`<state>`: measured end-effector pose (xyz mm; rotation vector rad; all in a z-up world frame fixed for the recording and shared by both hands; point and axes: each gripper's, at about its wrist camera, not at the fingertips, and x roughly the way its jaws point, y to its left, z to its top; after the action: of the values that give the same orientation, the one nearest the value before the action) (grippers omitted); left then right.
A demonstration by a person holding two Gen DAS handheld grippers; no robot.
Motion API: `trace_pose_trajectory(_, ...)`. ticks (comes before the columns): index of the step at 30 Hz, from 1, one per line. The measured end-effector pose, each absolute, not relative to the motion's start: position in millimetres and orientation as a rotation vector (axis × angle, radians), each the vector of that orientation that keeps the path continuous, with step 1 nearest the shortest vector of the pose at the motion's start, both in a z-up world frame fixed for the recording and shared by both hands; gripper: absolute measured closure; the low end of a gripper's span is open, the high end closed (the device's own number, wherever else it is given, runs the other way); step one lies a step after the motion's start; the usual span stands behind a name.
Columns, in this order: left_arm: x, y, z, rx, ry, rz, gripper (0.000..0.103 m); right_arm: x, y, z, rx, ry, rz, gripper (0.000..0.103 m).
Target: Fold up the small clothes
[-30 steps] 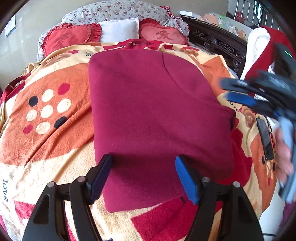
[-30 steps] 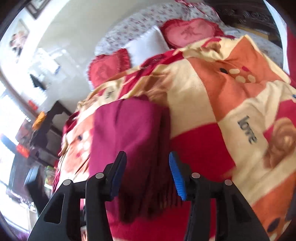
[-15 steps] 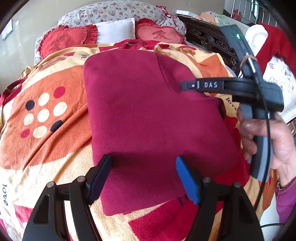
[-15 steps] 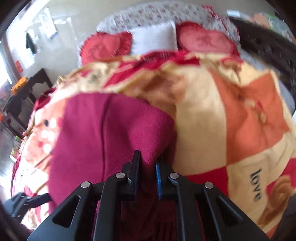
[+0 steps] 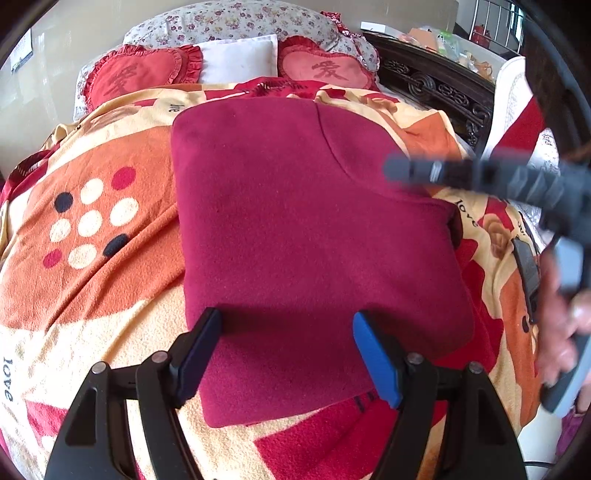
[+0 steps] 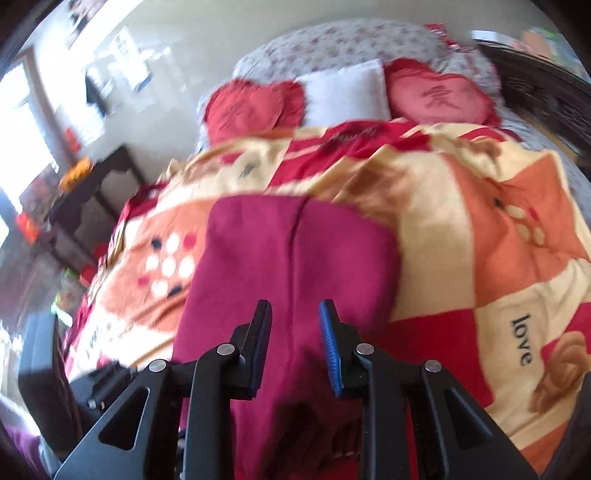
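— Where's the garment, from where you stand?

— The folded maroon fleece (image 5: 314,240) lies flat on the patterned blanket (image 5: 92,266), roughly in the middle of the bed, folded into a thick rectangle. A seam or fold line runs down its upper right part (it shows more plainly in the right wrist view, as a dark line down the cloth (image 6: 291,266)).

— And the left gripper?

— The left gripper (image 5: 286,354) sits low over the near edge of the fleece with its fingers spread wide apart. One dark pad (image 5: 199,347) is over the left part of the near edge, the blue one (image 5: 376,362) over the right part, and nothing is caught between them. I can't say whether the tips touch the cloth or just hang above it.

— The right one?

— The right gripper (image 6: 295,339) is above the fleece's right half, fingers parted by a moderate gap and holding nothing. In the left wrist view its body is a blurred dark bar (image 5: 480,177) across the fleece's right corner, with the person's right hand (image 5: 565,325) smeared at the frame's edge.

— What else is on the bed?

— Two red heart cushions (image 5: 144,75) and a white pillow (image 5: 240,59) between them at the head, backed by a floral pillow (image 5: 236,20). A dark carved wooden bed frame (image 5: 436,81) runs along the right side. A small dark flat object (image 5: 526,266) lies on the blanket to the fleece's right; I can't make out what it is.
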<state>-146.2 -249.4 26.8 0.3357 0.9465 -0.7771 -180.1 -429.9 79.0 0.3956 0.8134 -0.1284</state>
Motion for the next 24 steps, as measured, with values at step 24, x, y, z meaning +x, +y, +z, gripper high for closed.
trace_pose_trajectory(24,-56,-266,24,0.262,0.975,-0.666,0.022,-108,-464,50,0.383,0.804,-0.267,0.103)
